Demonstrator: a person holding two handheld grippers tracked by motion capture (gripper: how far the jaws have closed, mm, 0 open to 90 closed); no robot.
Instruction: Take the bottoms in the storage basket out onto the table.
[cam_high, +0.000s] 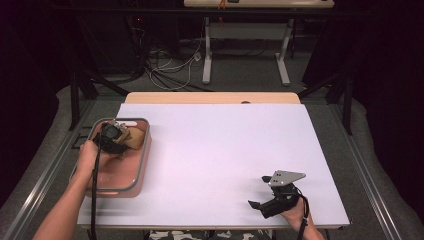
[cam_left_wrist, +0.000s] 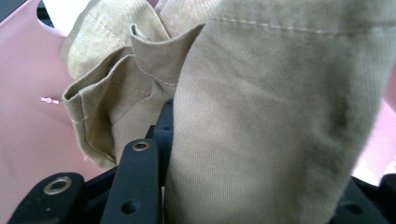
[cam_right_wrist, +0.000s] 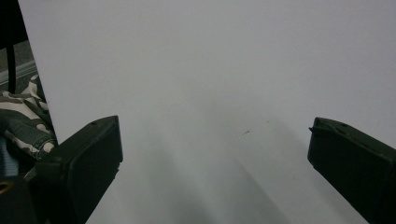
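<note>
Khaki cloth (cam_left_wrist: 261, 116) bulks right up against the lens in the left gripper view, a thick fold of it sitting between the black jaws, with stitched hems and a smaller crumpled fold off to the left against the pink inside of the basin (cam_left_wrist: 23, 140). That left gripper (cam_high: 116, 136) is partly closed with the fabric gathered in it, and the jaws look pressed into the cloth. From the high view the left hand (cam_high: 89, 154) reaches in over the near-left rim of the pink basin (cam_high: 142, 165), which has a grey rim and sits at the left edge of the white table (cam_high: 215, 150); the cloth (cam_high: 133, 137) lies bunched in the far part of the basin, just beside and touching the gripper. Well apart from all this, the right gripper (cam_high: 259, 192) rests low near the front right of the table, held by the right hand (cam_high: 295, 212), a grey three-cornered plate on top of it. Its own view shows both jaws standing wide apart over bare white tabletop, with nothing between them.
</note>
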